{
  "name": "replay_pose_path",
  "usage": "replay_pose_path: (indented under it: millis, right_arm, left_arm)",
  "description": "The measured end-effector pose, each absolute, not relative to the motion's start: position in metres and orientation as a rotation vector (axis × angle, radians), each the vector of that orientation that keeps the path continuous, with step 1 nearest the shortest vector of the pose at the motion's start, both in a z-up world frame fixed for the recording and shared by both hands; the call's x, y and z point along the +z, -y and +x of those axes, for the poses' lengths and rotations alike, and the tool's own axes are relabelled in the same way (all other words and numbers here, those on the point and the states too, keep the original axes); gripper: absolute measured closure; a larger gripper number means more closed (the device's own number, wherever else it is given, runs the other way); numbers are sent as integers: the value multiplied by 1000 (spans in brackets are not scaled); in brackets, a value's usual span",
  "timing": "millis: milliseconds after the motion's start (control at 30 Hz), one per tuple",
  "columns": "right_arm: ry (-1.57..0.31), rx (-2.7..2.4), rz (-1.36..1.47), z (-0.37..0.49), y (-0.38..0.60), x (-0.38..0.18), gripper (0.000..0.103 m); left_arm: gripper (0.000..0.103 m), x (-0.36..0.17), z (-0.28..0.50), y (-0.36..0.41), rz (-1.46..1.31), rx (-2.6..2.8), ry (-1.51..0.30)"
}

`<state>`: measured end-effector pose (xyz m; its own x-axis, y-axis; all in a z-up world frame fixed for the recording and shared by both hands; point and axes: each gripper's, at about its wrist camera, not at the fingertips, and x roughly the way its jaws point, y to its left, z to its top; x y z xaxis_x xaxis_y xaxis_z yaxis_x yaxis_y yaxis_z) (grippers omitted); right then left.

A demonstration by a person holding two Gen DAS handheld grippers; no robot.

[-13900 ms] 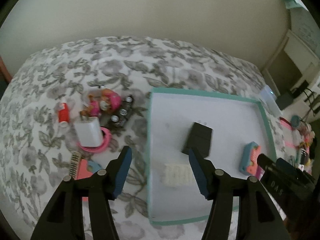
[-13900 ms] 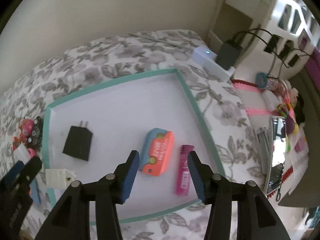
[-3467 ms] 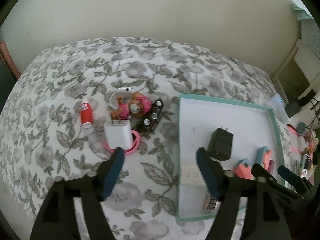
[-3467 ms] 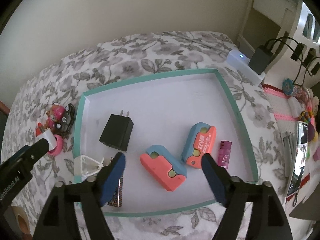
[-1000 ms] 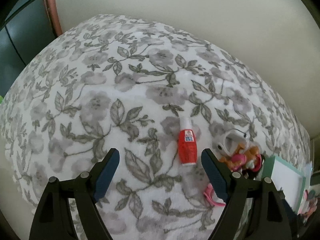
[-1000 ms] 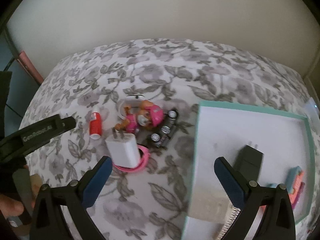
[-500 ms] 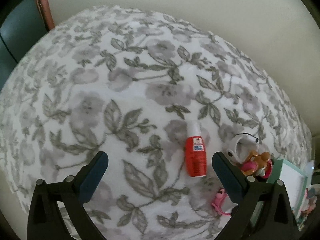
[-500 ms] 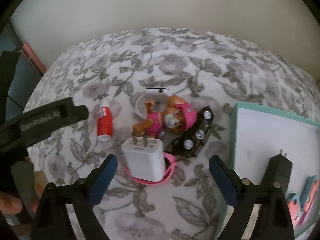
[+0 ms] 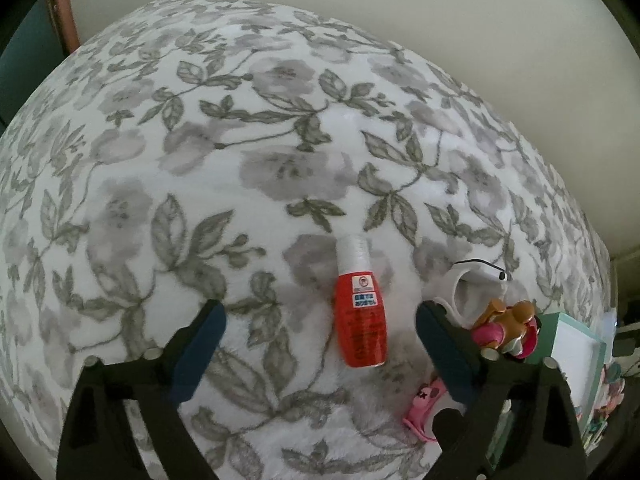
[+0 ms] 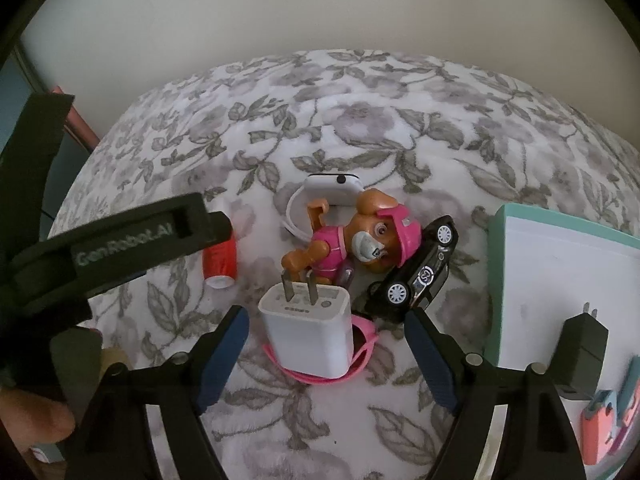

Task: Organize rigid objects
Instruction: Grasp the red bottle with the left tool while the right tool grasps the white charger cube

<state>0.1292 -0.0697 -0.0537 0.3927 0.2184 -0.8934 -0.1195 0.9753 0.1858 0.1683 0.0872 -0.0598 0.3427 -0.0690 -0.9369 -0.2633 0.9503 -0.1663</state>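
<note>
- The left gripper (image 9: 318, 334) hangs over a floral bedspread (image 9: 200, 152) with its blue-padded fingers (image 9: 198, 350) spread wide and closing; a small red bottle with a white cap (image 9: 360, 312) lies on the cloth between them, nearer the right-hand finger, touched by neither.
- The right gripper (image 10: 326, 342) has its jaws wide apart and closing as well, around a white plug-in charger (image 10: 310, 330) that lies prongs away from the camera; the pads are clear of its sides.
- The charger rests on a pink band (image 10: 360, 354) (only part of the loop shows from under it).
- Just beyond the charger stands a toy pup in a pink outfit (image 10: 352, 240), with a black toy car (image 10: 422, 270) tilted against its right side and a white smartwatch (image 10: 332, 188) behind it.
- A teal-rimmed white tray (image 10: 498, 248) lies to the right, holding a black charger (image 10: 582, 350) and coral-and-blue pieces (image 10: 604, 424) near its front edge.
- In the right wrist view the left gripper's black finger crosses over the bottle's cap end, and part of a person's hand (image 10: 36, 412) shows at the lower left.
</note>
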Motion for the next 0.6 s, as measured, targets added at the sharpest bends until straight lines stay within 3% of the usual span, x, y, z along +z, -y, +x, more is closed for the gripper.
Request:
replay_pose_path:
  millis: [167,300,367,433,500,600]
  right_arm:
    - [-1145,202,85,130,69,-55,25]
    - [-1144,210,88,130,70,-55,33]
    - [-1144,223,92,129,69,-54,39]
    - [-1144,235,88,129,67,-52,45]
    - [-1146,248,88,127,66,-51,50]
    - [-1149,265,89,126,64,-51,55]
  left_arm:
    - [16,-65,175,-79,-296,104,-1227]
    - [43,-70,179,-70,-290,75,-1245]
    - [48,-72,179,-67,-274,76,-1249]
    - [65,-71,180,-66,-274,73,-1249]
    - [73,-71,179,-67,-298,57,-1251]
    - [74,-71,178,-63,-281,54,-1250]
